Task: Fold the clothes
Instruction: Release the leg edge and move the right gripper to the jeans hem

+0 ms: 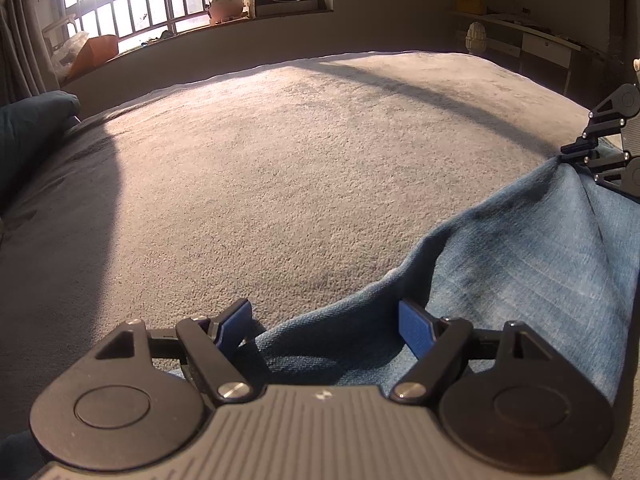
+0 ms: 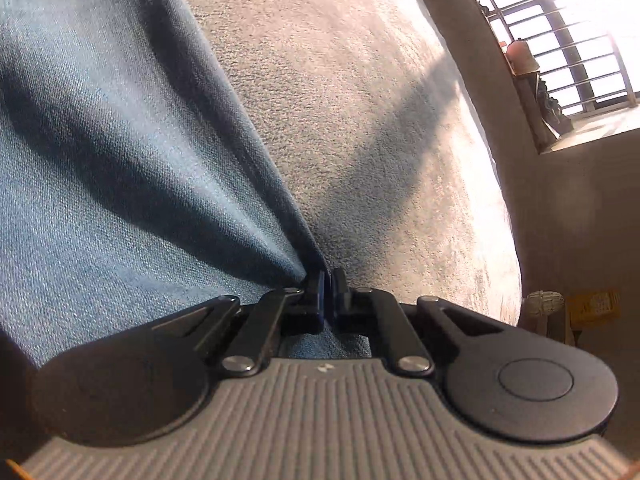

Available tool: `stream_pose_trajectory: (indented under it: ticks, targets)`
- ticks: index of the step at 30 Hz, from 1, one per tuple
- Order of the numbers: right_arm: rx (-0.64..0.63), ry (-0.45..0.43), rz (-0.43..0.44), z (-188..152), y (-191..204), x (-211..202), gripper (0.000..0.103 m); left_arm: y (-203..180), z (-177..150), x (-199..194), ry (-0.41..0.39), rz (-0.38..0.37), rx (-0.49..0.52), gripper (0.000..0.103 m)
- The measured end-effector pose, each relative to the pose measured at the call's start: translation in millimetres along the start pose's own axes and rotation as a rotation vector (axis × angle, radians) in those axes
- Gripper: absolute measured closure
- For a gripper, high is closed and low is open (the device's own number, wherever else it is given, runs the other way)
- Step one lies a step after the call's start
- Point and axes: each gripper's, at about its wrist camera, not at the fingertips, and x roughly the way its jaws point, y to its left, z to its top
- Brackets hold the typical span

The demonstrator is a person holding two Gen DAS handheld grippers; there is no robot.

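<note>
Pinching a gathered fold of the jeans (image 2: 120, 140), the right gripper (image 2: 327, 292) has its fingers clamped on the denim, folds fanning away from the pinch, likely so the cloth can be drawn taut. Left gripper (image 1: 326, 328): fingers spread wide, straddling a denim edge but pressing nothing, seemingly ready to take a second hold. Jeans lie toward the bed's (image 1: 280, 152) near-right part; the blanket beyond is bare to its far edge.

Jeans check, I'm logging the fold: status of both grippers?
Right gripper shut on jeans edge. Left gripper open, denim between its fingers, not pinched. Bed cover ahead, nothing in the way.
</note>
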Motion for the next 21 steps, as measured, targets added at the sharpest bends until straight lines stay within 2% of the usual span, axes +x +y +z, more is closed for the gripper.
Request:
stream_pose_trajectory:
  ticks: [1, 2, 3, 7, 11, 15, 17, 21]
  targets:
    - [0.076, -0.002, -0.042, -4, -6, -6, 0.073, 1, 0, 0, 0.0, -0.002, -0.003, 0.022]
    - [0.169, 0.01, -0.054, -13, -14, -12, 0.059, 1, -1, 0, -0.001, -0.004, -0.005, 0.022]
    - [0.262, 0.022, -0.067, -21, -21, -19, 0.057, 1, -1, 0, -0.001, -0.005, -0.006, 0.022]
    - [0.619, 0.074, -0.111, -55, -51, -43, 0.056, 2, -1, 1, 0.0, -0.009, -0.004, 0.022]
    - [0.779, 0.181, -0.107, -92, -69, -28, 0.057, 2, 0, 1, 0.0, -0.011, -0.002, 0.022]
    - [1.016, 0.242, 0.006, -120, -98, 3, 0.056, 2, 1, 2, 0.002, -0.011, -0.002, 0.022]
    - [1.081, 0.261, 0.027, -126, -107, 20, 0.049, 2, 1, 2, 0.002, -0.009, -0.001, 0.022]
    - [1.178, 0.307, 0.1, -138, -115, 38, 0.042, 1, 1, 2, 0.002, -0.009, 0.0, 0.022]
